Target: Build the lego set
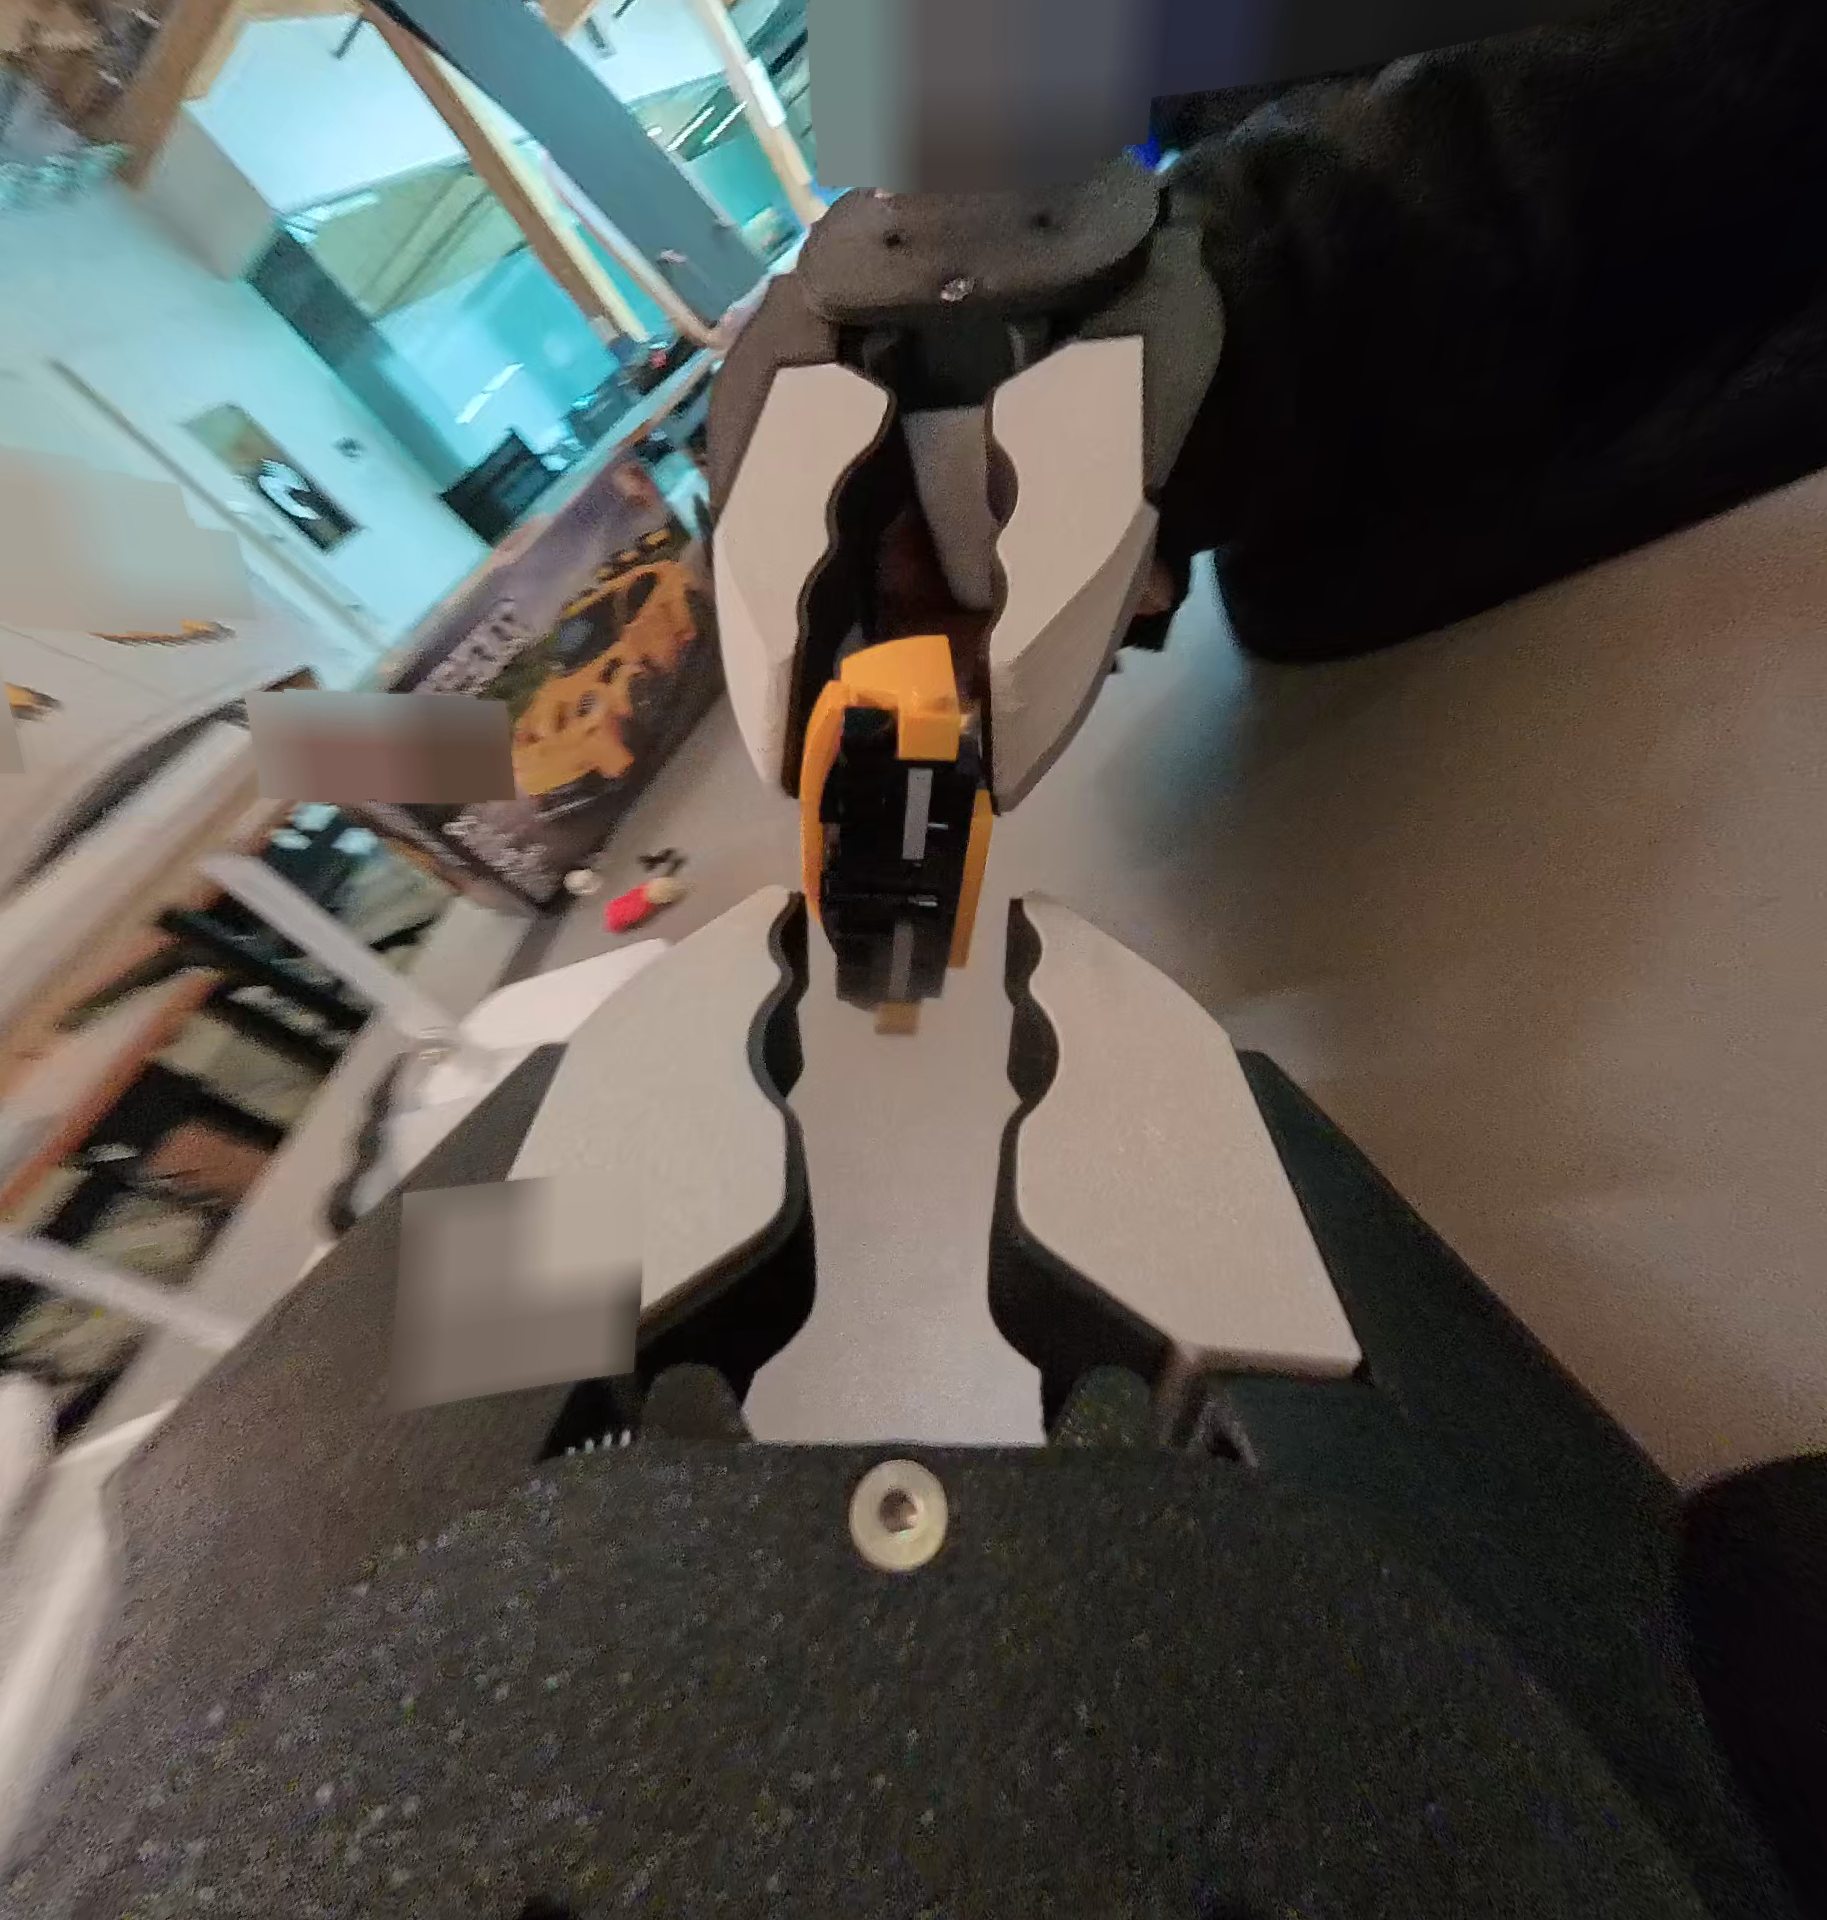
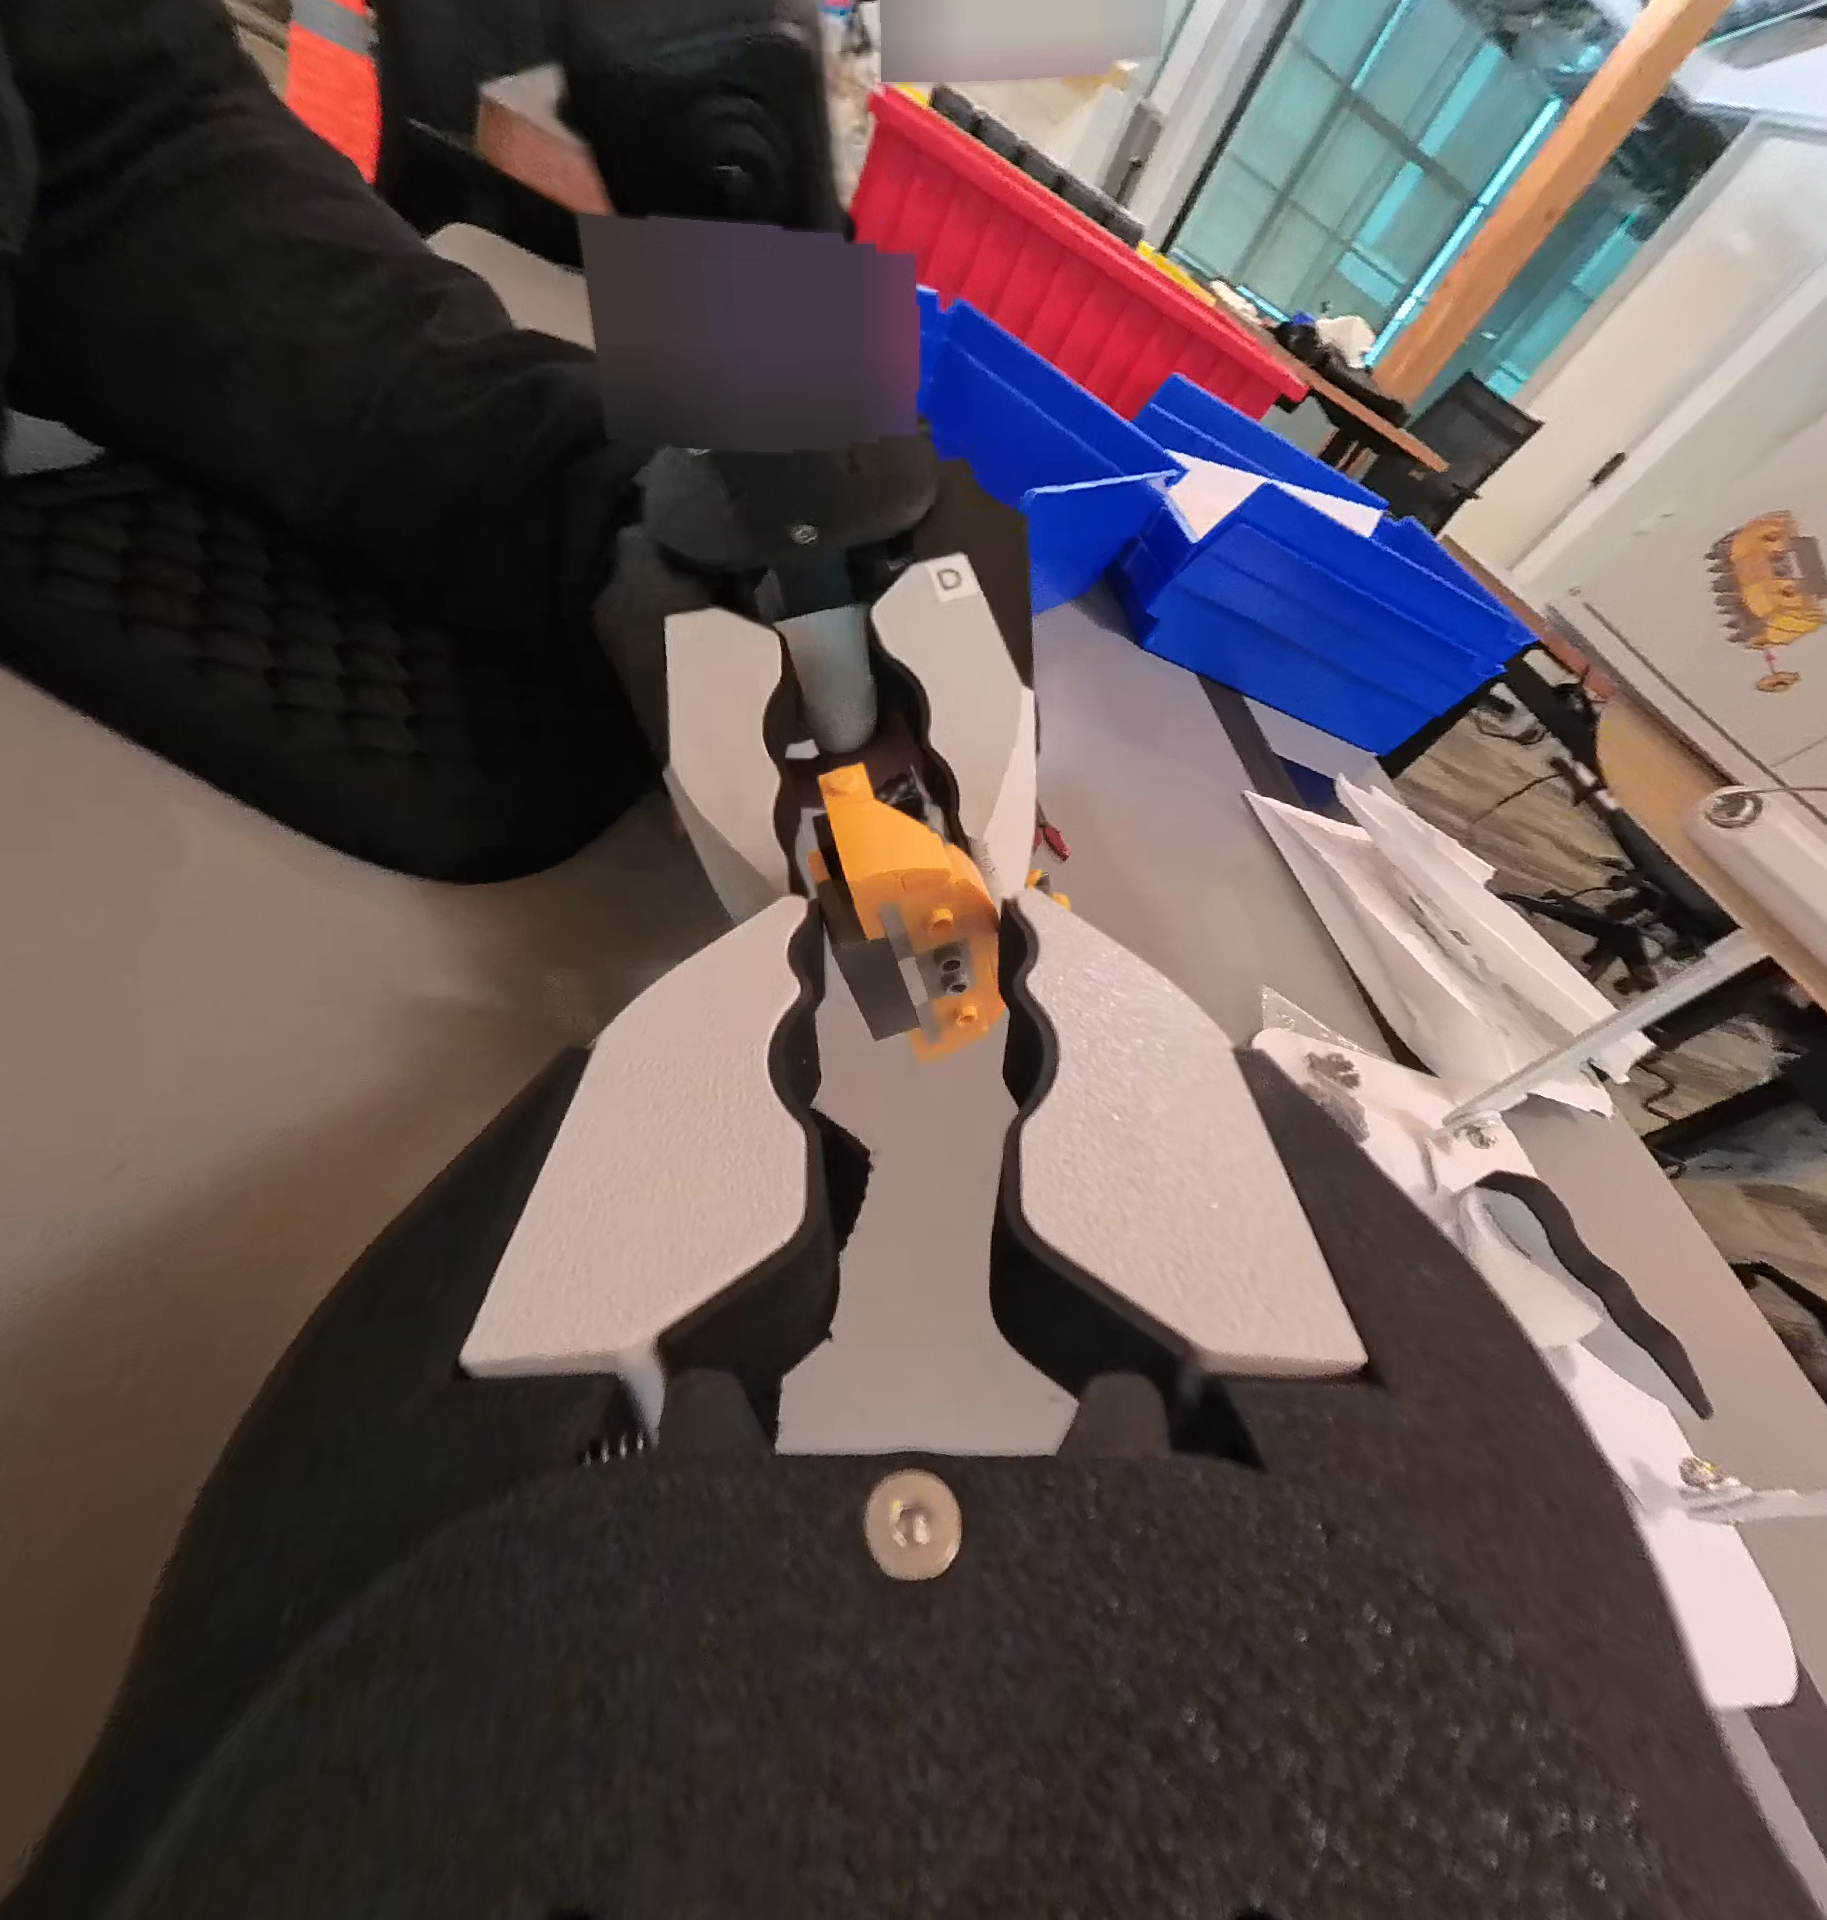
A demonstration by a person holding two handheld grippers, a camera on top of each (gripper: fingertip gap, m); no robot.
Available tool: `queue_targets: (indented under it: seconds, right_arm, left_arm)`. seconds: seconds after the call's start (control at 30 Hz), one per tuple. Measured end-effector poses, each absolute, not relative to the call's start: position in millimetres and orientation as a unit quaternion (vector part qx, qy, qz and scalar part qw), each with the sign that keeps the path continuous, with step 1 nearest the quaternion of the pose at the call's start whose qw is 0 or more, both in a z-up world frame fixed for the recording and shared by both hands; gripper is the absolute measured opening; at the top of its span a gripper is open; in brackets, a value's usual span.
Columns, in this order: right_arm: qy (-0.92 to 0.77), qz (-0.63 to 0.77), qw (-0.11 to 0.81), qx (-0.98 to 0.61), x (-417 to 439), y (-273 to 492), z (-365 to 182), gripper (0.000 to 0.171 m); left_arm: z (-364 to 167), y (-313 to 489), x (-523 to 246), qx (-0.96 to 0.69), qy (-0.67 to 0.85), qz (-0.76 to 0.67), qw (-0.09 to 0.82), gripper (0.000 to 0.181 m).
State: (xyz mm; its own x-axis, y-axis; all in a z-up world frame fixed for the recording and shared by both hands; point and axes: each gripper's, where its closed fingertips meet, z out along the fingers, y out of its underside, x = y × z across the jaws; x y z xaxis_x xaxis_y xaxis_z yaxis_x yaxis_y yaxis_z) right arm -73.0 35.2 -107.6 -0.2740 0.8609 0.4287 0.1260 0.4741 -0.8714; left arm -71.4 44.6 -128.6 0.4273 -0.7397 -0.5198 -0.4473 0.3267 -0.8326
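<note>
A small yellow and black lego assembly point(image 1: 893, 831) is held above the grey table point(image 1: 1408, 935) between my two grippers, which face each other tip to tip. My left gripper point(image 1: 904, 904) is shut on its near end. My right gripper point(image 1: 898, 779) comes from the far side and grips the curved yellow end. In the right wrist view, my right gripper point(image 2: 909, 904) is shut on the lego assembly point(image 2: 914, 935), whose studded side faces the camera. The left gripper's white fingers point(image 2: 722, 748) clamp its far end.
A lego box point(image 1: 597, 707) showing a yellow car stands at the left, with a small red piece point(image 1: 639, 906) and black bits point(image 1: 665, 857) before it. Blue bins point(image 2: 1304, 582), a red bin point(image 2: 1044, 260), white papers point(image 2: 1408, 935) and spare white finger parts point(image 2: 1563, 1299) lie to the right. Black sleeves point(image 2: 265, 416) rest behind.
</note>
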Motion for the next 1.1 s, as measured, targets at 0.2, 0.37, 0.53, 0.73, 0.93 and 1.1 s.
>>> queue_targets:
  seconds: [0.2,0.37,0.53,0.73,0.93,1.1]
  right_arm:
    - [-0.740,0.413,0.416,-0.329,-59.1,11.7,-111.4,0.032]
    - [-0.743,0.417,0.407,-0.328,-62.1,5.0,-114.5,0.032]
    - [-0.698,0.403,0.437,-0.399,-68.1,40.1,-109.5,0.041]
    - [-0.670,0.345,0.452,-0.477,-82.3,66.3,-124.5,0.052]
    - [-0.606,0.377,0.446,-0.540,-83.4,87.0,-119.2,0.059]
    - [-0.590,0.425,0.401,-0.557,-88.9,78.4,-127.9,0.033]
  left_arm:
    - [-142.8,26.1,-56.2,-0.590,0.530,-0.246,0.558,0.047]
    - [-149.9,23.3,-50.7,-0.587,0.559,-0.205,0.549,0.035]
    - [-138.8,63.7,-82.8,-0.618,0.508,-0.032,0.599,0.030]
    - [-135.1,88.8,-115.9,-0.609,0.496,0.201,0.586,0.028]
    - [-123.8,90.2,-120.6,-0.574,0.495,0.270,0.593,0.027]
    - [-122.4,86.3,-112.8,-0.554,0.510,0.274,0.598,0.027]
